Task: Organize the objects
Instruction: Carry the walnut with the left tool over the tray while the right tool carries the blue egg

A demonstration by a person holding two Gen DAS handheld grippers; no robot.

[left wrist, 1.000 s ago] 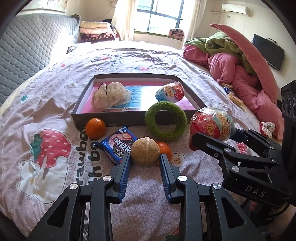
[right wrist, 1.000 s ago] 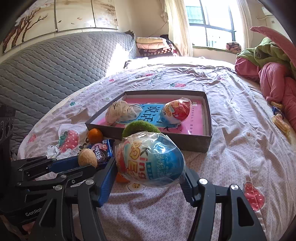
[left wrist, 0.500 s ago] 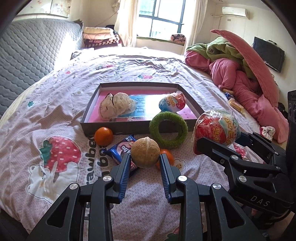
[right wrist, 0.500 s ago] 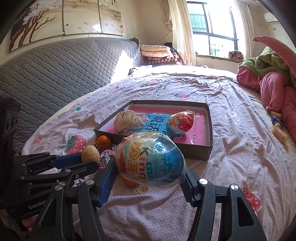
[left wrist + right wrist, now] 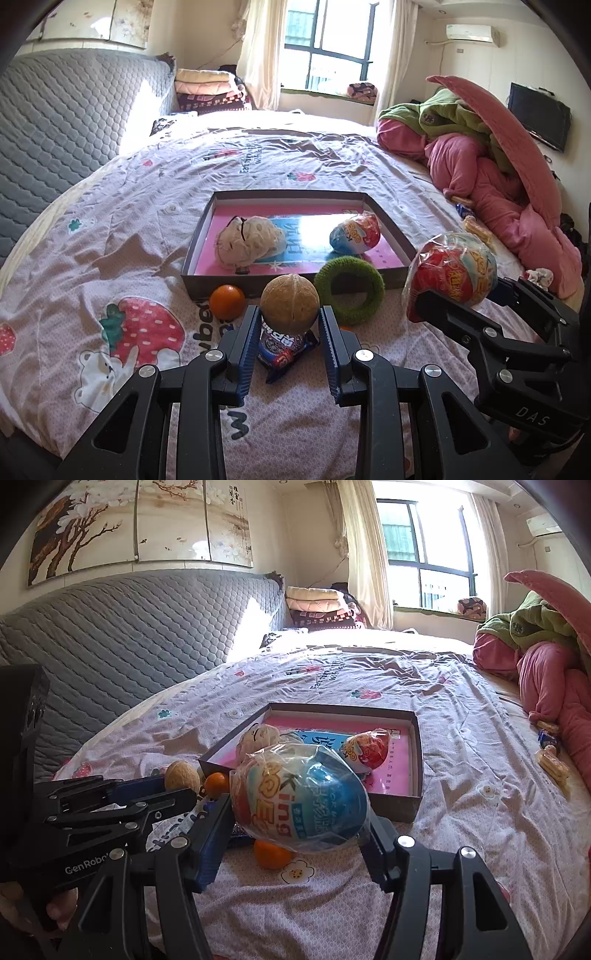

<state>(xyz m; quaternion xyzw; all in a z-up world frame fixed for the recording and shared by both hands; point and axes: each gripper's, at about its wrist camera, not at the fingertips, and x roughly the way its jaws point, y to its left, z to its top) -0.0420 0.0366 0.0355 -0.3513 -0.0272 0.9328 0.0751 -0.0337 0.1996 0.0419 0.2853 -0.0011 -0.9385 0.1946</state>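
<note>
Left wrist view: left gripper [image 5: 290, 325] fingers clamp walnut [image 5: 290, 304], lifted clear of bed for carry; box tray [image 5: 391, 229] at 12 o'clock, likely destination.

Right wrist view: right gripper [image 5: 299, 823] fingers grip wrapped surprise egg [image 5: 299, 799], held above orange [image 5: 272, 853]; tray at 1 o'clock.

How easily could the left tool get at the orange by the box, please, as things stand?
Probably not yet: the left tool is shut on the walnut. Otherwise the orange sits uncovered on the bedsheet, just ahead to its left.

A ring [image 5: 349, 290] leans against the tray [image 5: 207, 218], with 2 items inside.
</note>
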